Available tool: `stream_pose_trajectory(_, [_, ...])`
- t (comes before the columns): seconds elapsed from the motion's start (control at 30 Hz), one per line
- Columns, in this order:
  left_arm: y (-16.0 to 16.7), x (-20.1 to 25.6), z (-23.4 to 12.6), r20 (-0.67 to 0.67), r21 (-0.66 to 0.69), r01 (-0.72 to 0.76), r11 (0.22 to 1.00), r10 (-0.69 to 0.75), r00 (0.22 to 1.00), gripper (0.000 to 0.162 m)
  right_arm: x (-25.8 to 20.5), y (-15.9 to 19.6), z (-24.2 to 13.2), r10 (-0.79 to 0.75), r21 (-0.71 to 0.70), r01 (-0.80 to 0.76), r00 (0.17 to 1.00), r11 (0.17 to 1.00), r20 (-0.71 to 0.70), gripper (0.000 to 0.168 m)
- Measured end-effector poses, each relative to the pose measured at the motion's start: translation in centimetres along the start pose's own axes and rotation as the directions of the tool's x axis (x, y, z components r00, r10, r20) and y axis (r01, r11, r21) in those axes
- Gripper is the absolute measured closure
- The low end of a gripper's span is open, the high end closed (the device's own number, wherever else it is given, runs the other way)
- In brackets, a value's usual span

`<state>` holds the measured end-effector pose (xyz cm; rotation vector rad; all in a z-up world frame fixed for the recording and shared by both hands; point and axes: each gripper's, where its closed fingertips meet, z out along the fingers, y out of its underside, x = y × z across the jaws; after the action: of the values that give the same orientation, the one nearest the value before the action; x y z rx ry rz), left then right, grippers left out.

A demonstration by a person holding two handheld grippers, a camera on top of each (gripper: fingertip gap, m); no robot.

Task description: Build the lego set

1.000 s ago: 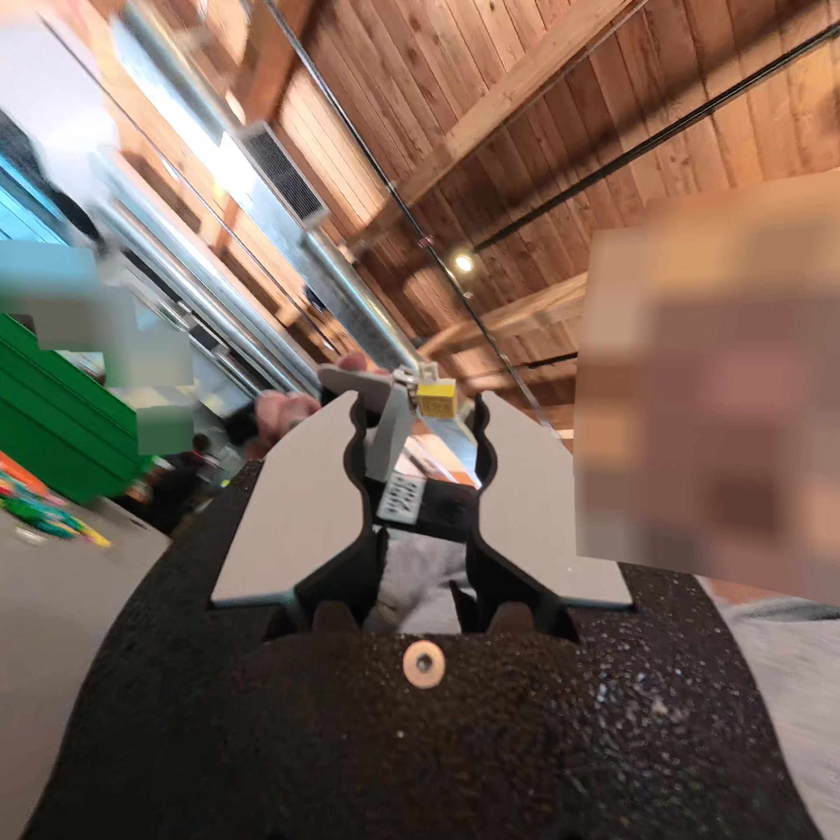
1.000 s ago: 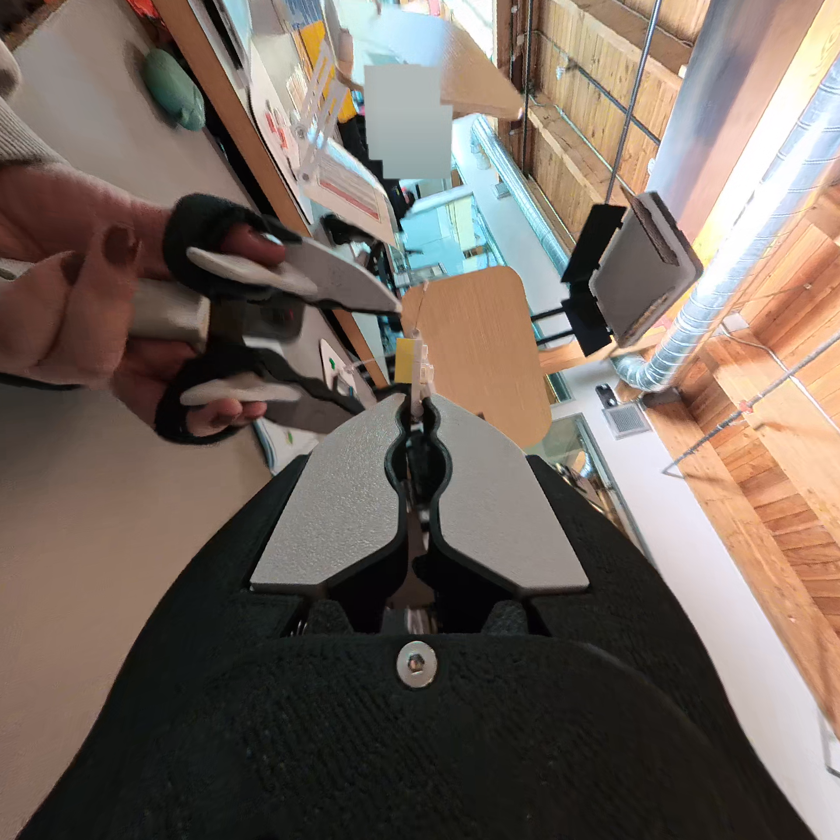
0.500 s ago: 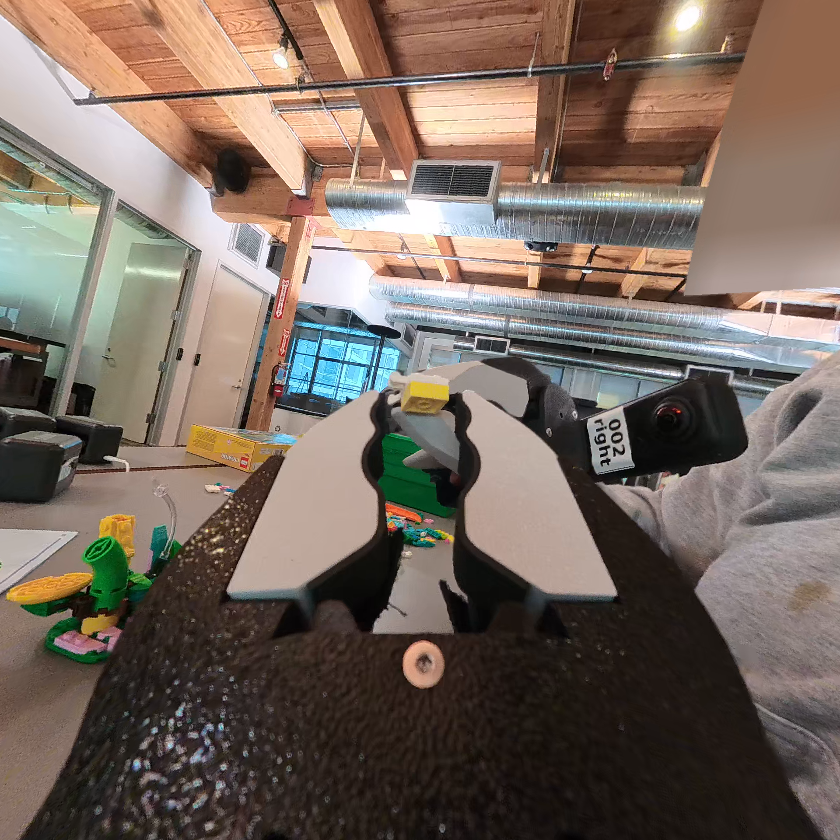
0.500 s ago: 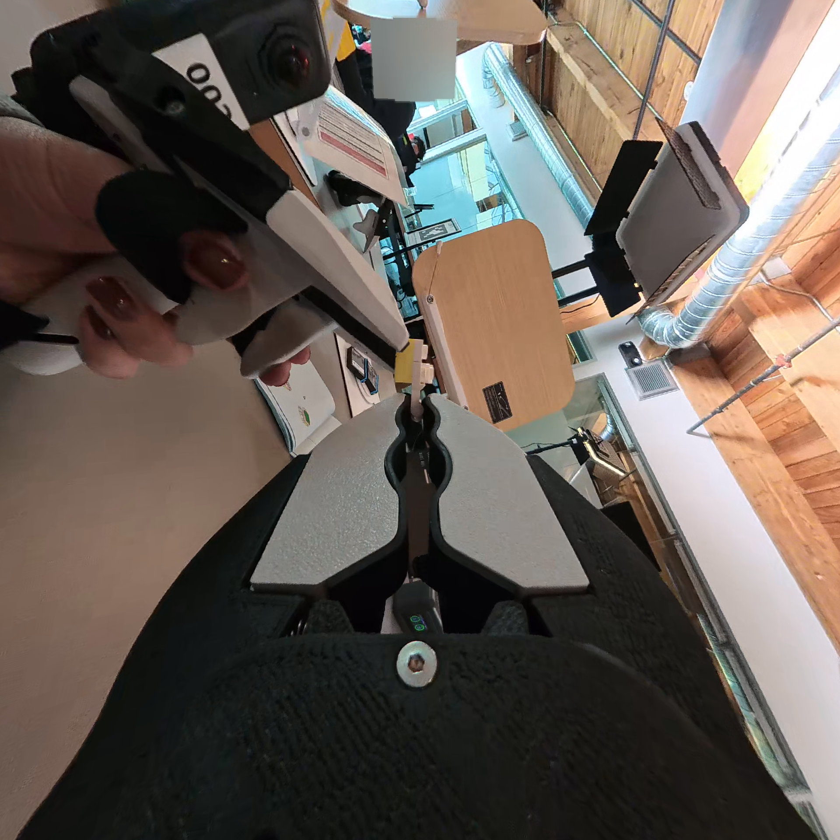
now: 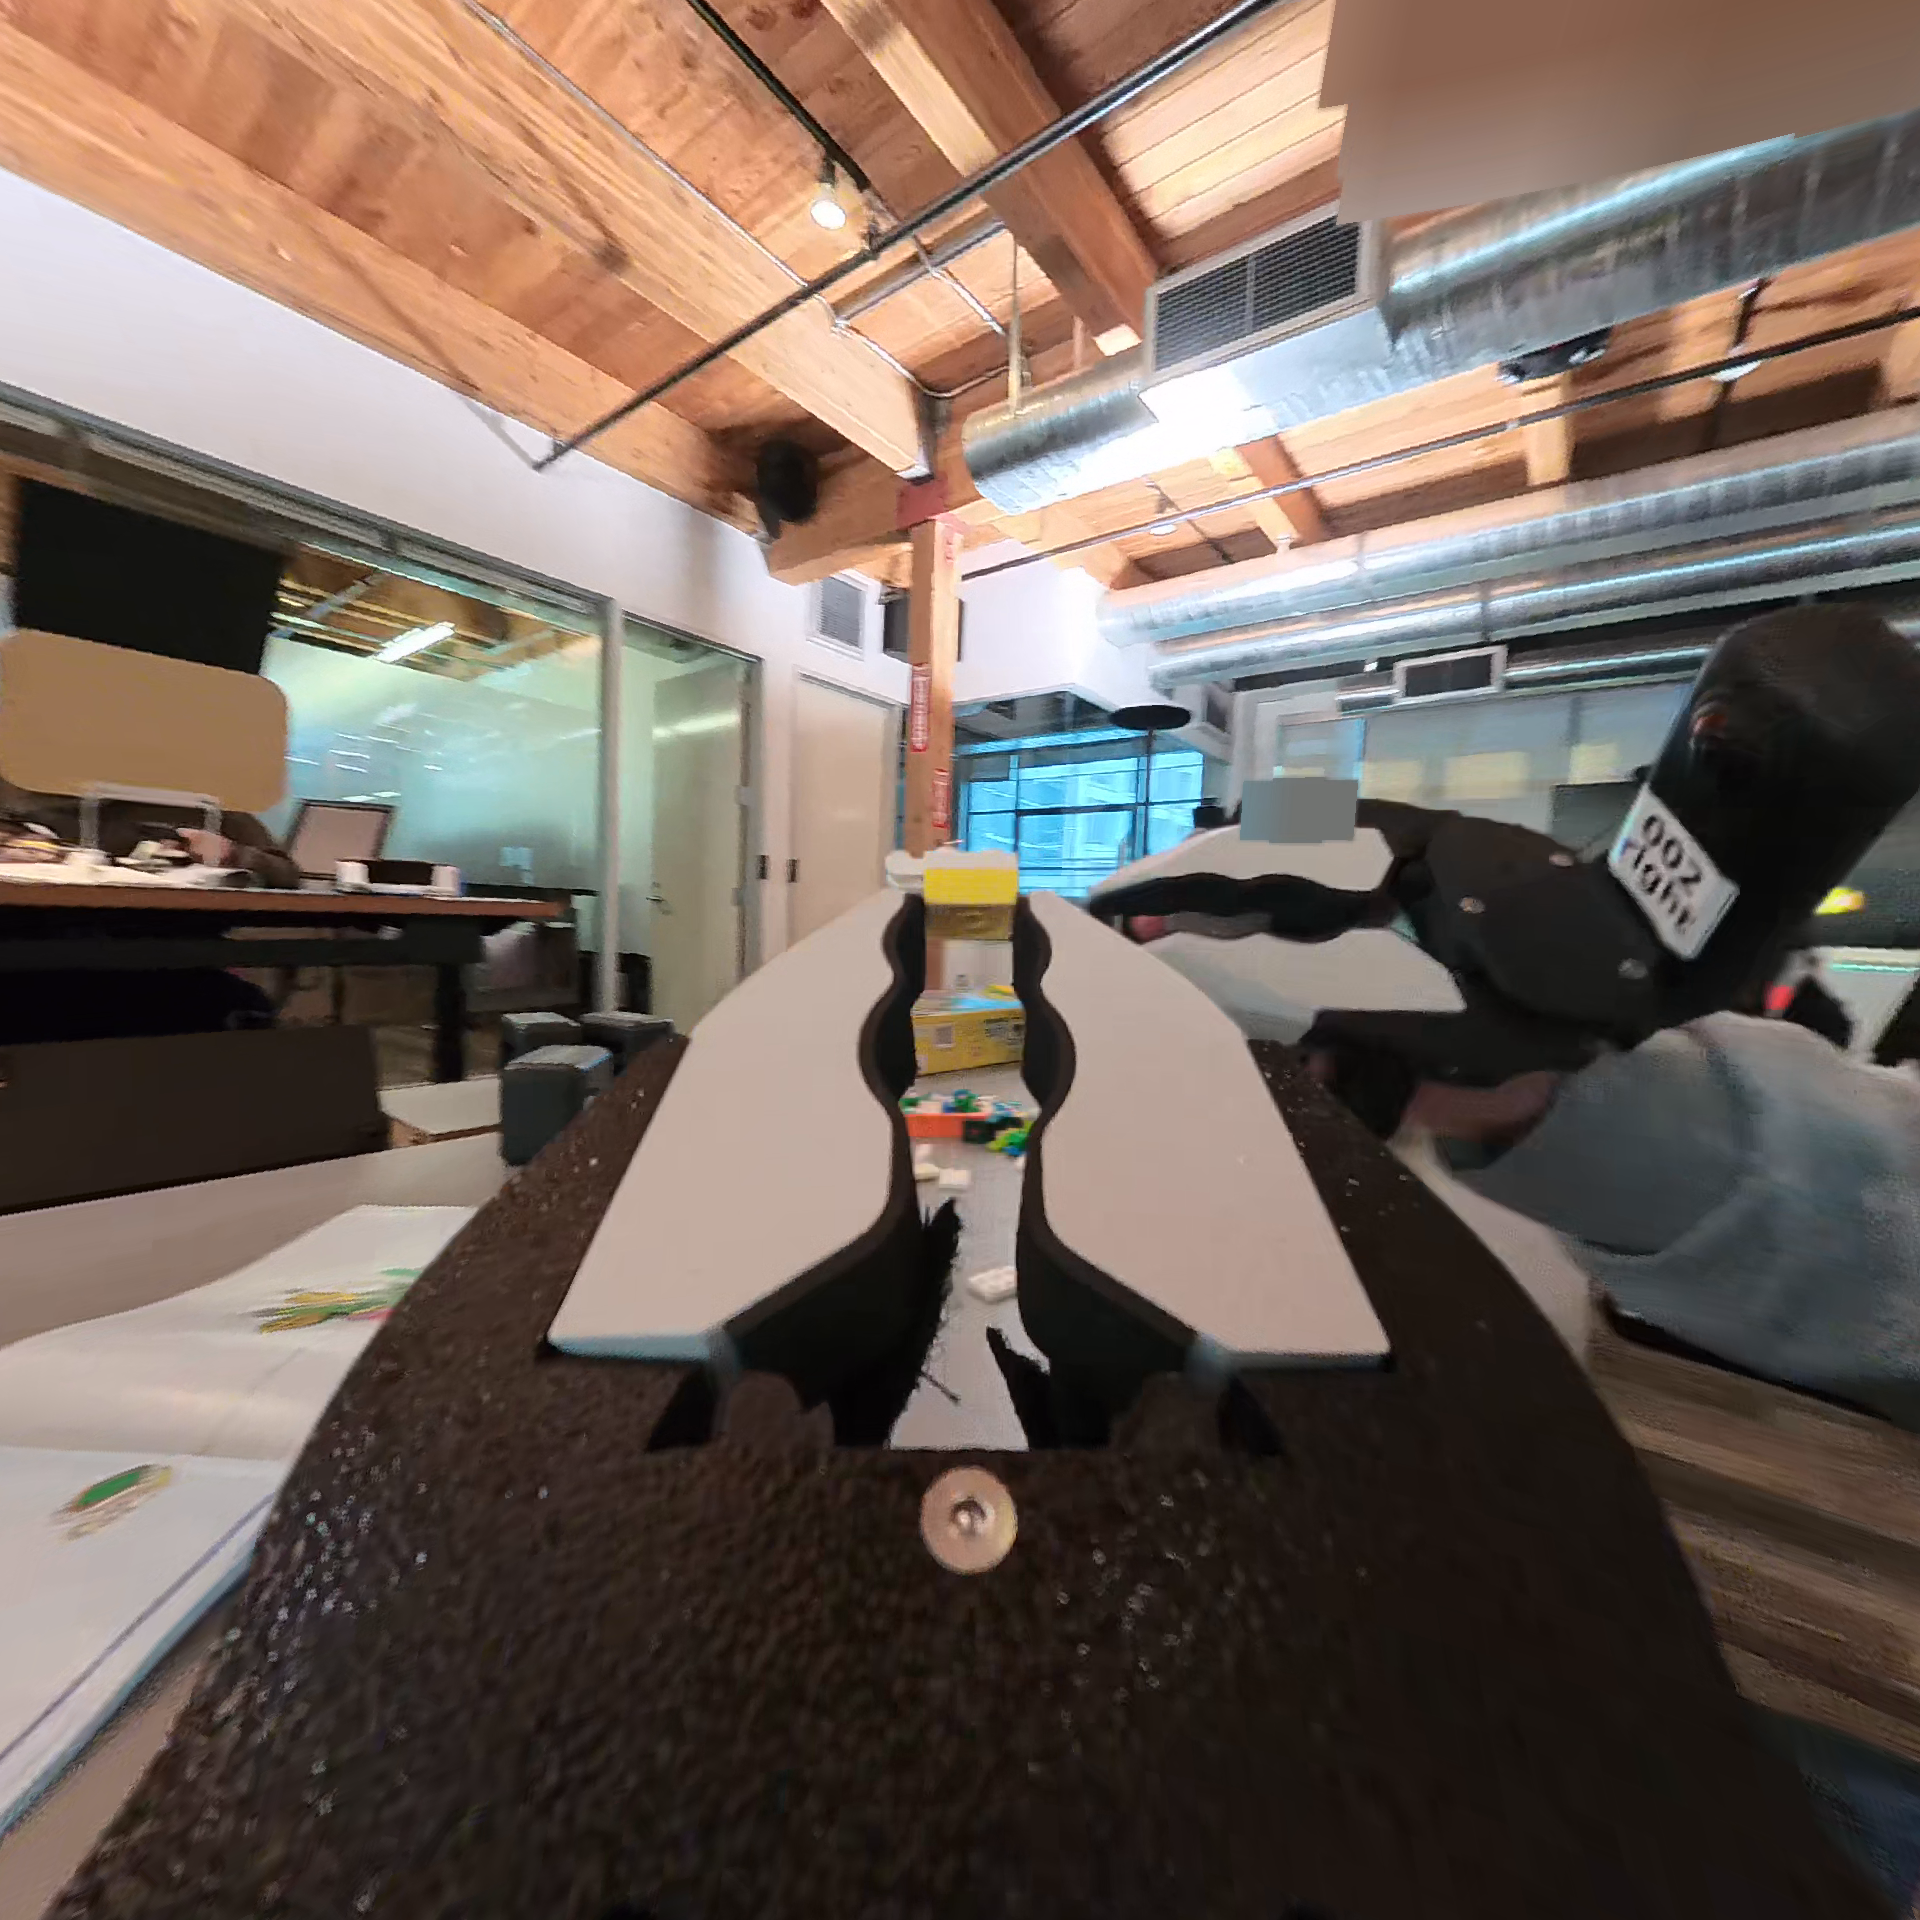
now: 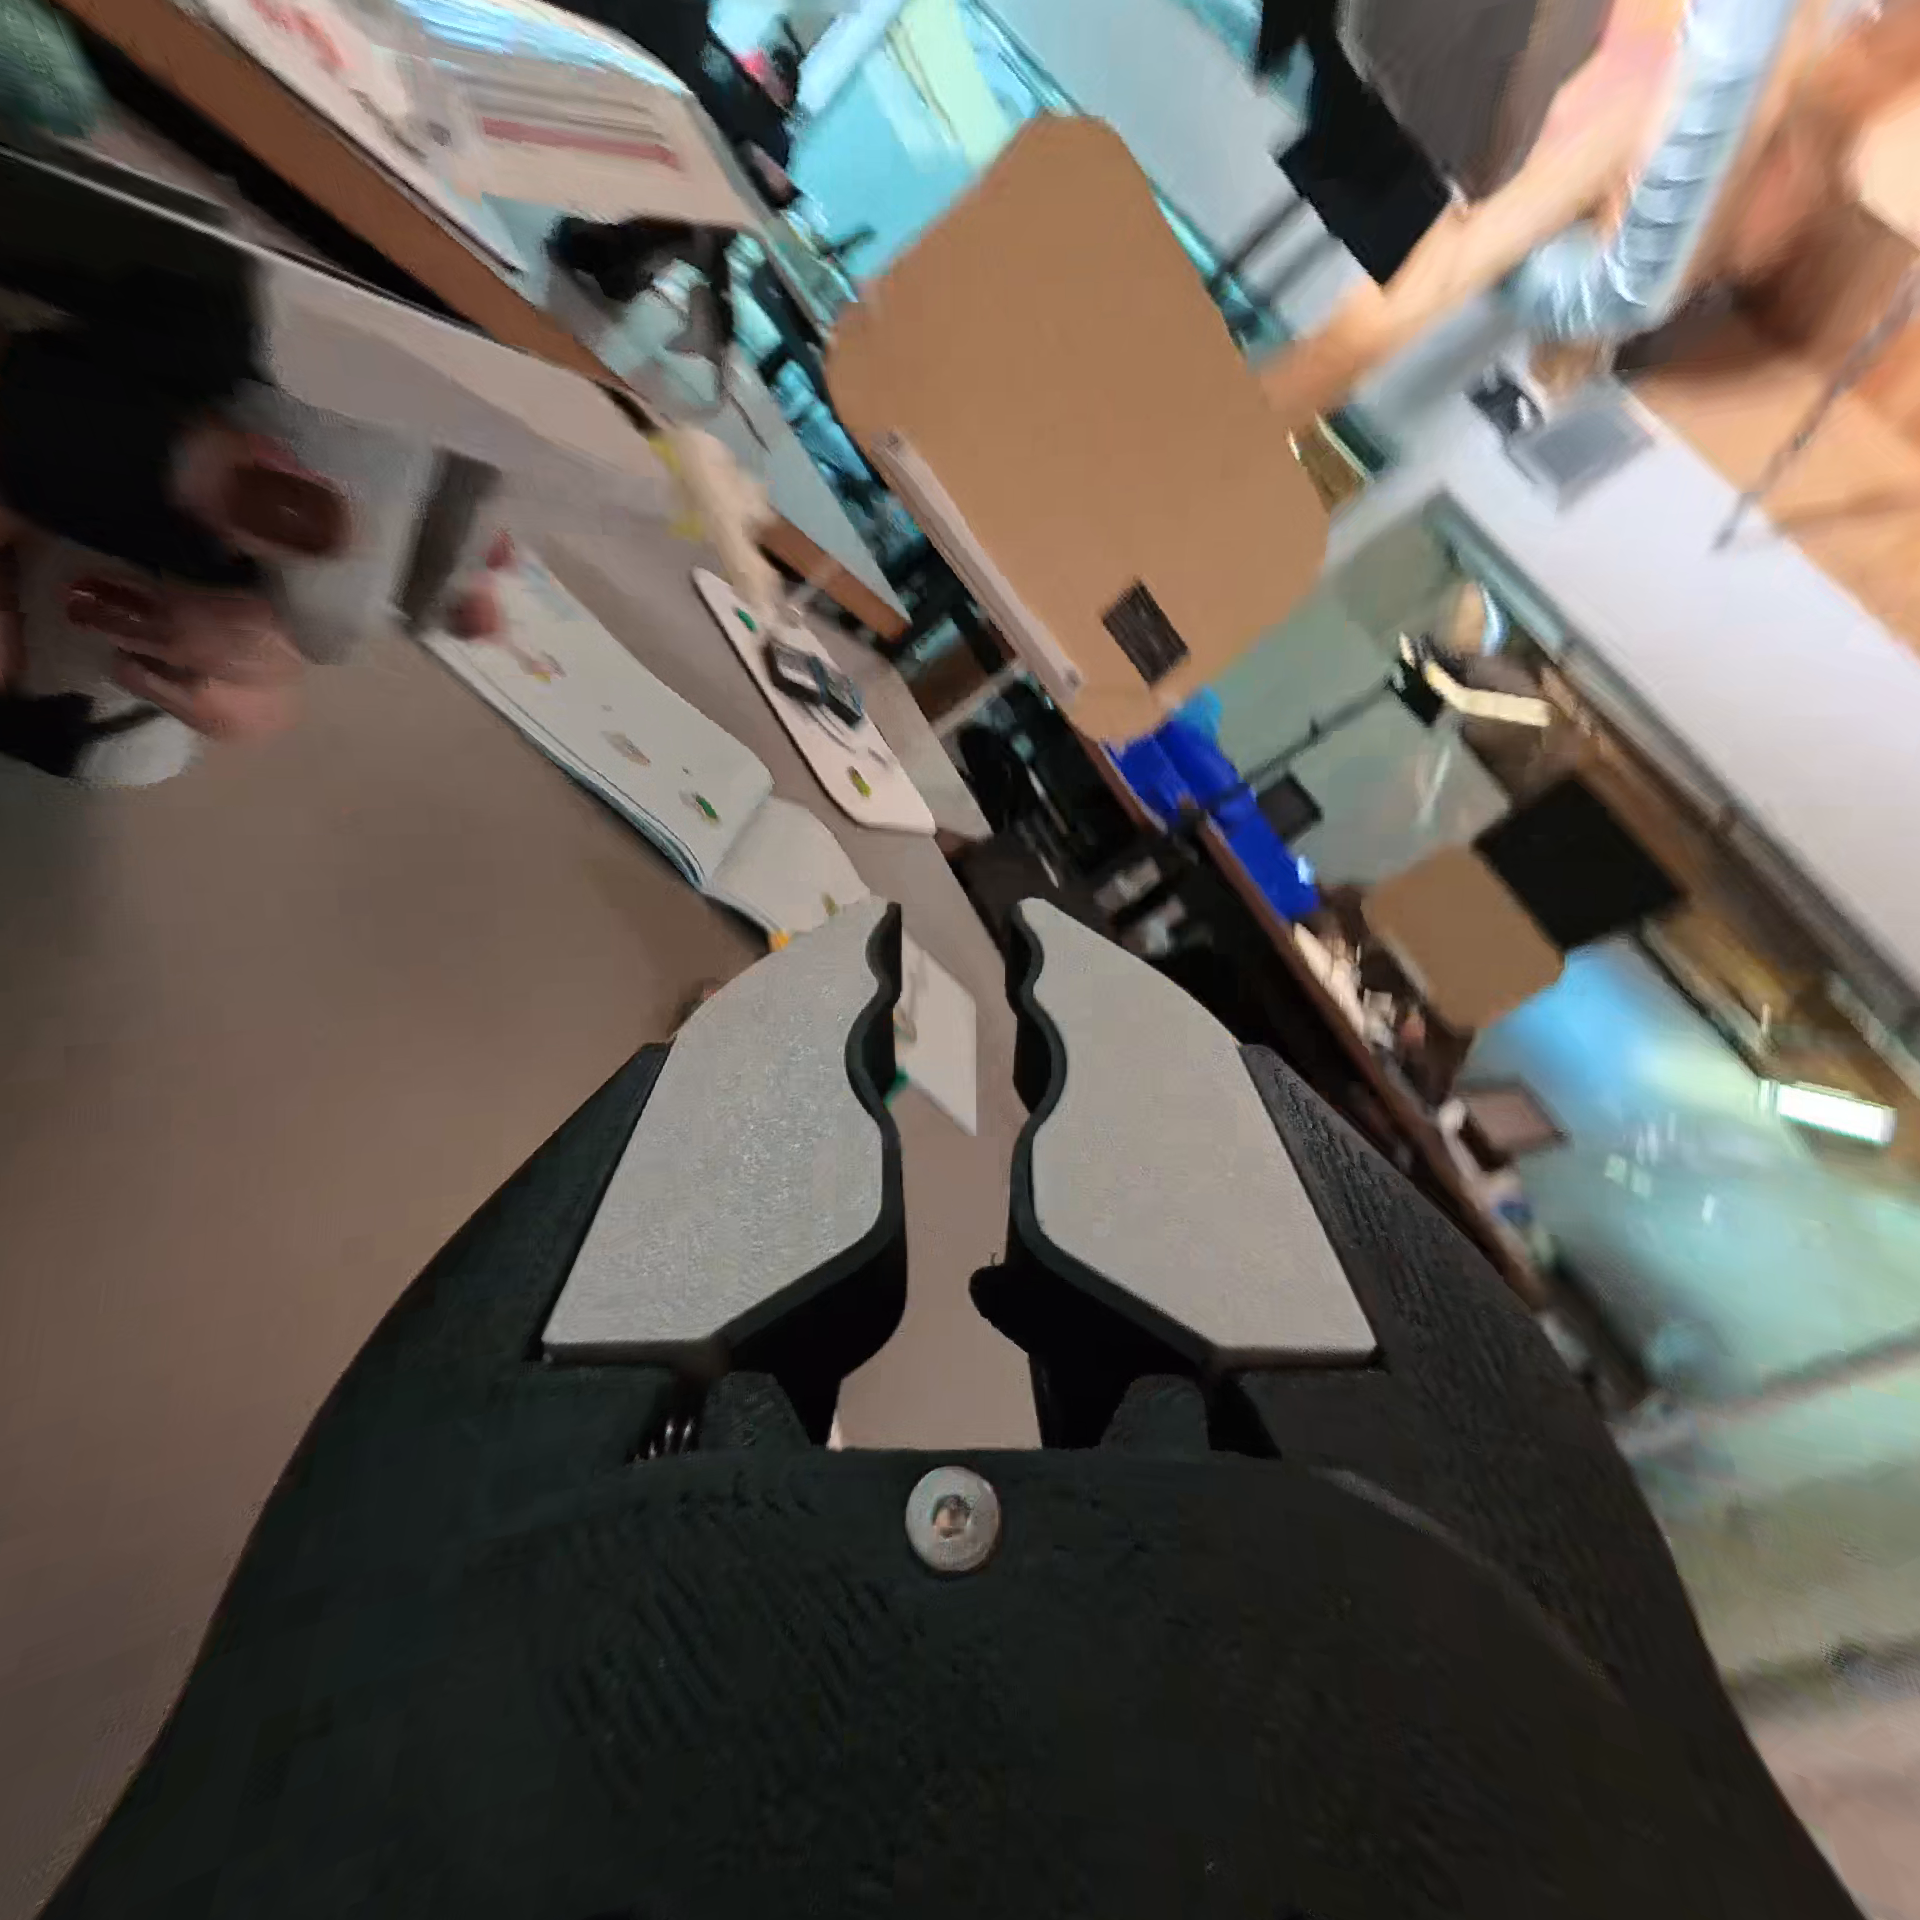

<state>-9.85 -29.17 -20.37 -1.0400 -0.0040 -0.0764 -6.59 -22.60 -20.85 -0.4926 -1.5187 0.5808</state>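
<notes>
Grey table: loose bricks, booklet.

Your room's bright from the ceiling lamp; right wrist view smears heavily around the wooden panel, edges bend.

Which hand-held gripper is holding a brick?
The left hand-held gripper: its fingertips pinch a small yellow brick. The right hand-held gripper is open and empty.

Wooden ceiling beams and silver ducts are seen overhead. A glass partition stands behind a desk at left. A tan panel is seen beyond the grey surface; that view is blurred.
</notes>
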Motion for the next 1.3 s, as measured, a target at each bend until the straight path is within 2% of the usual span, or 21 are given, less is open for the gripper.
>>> stream_pose_trajectory(0.03, [0.1, -0.2, -0.1, 0.021, 0.0, -0.022, 1.0, 0.022, 1.0, 0.146, 1.3, 1.5, -1.1, 0.075, -0.041, -0.076, 0.996, 0.996, -0.04, 0.151])
stream_pose_trajectory(0.13, [0.2, -0.7, -0.3, 0.069, -0.002, -0.077, 0.997, 0.077, 0.995, 0.146, 4.9, 7.0, -4.9, 0.304, -0.175, -0.334, 0.936, 0.926, -0.178, 0.154])
stream_pose_trajectory(0.23, [0.6, -0.7, -0.1, 0.074, -0.021, -0.111, 0.994, 0.113, 0.991, 0.146, 6.4, 13.6, -8.7, 0.489, -0.32, -0.561, 0.826, 0.764, -0.281, 0.154])
stream_pose_trajectory(0.33, [0.8, -0.7, 0.0, 0.077, -0.031, -0.119, 0.992, 0.121, 0.99, 0.146, 4.5, 18.2, -11.4, 0.636, -0.492, -0.674, 0.721, 0.551, -0.275, 0.154])
stream_pose_trajectory(0.4, [1.0, -0.8, 0.0, 0.075, -0.042, -0.108, 0.993, 0.111, 0.991, 0.146, 2.6, 19.8, -12.6, 0.678, -0.605, -0.656, 0.693, 0.451, -0.245, 0.154])
stream_pose_trajectory(0.5, [1.1, -0.9, 0.0, 0.07, -0.045, -0.099, 0.994, 0.102, 0.992, 0.146, 0.7, 20.8, -13.3, 0.686, -0.69, -0.6, 0.699, 0.406, -0.205, 0.153])
stream_pose_trajectory(0.7, [1.2, -0.6, 0.0, 0.055, -0.054, -0.123, 0.991, 0.125, 0.991, 0.146, -0.5, 22.3, -13.4, 0.719, -0.755, -0.581, 0.659, 0.303, -0.218, 0.151])
stream_pose_trajectory(0.93, [1.4, -0.3, 0.1, 0.034, -0.065, -0.13, 0.989, 0.133, 0.991, 0.146, -0.7, 23.2, -13.7, 0.765, -0.766, -0.607, 0.591, 0.212, -0.256, 0.152])
stream_pose_trajectory(1.07, [1.4, -0.3, 0.0, 0.031, -0.065, -0.12, 0.991, 0.123, 0.992, 0.146, -1.4, 23.0, -13.7, 0.781, -0.78, -0.593, 0.578, 0.201, -0.238, 0.152])
stream_pose_trajectory(1.3, [1.5, -0.2, 0.0, 0.026, -0.069, -0.115, 0.991, 0.117, 0.993, 0.146, -3.1, 20.3, -12.5, 0.876, -0.776, -0.592, 0.469, 0.216, -0.114, 0.152])
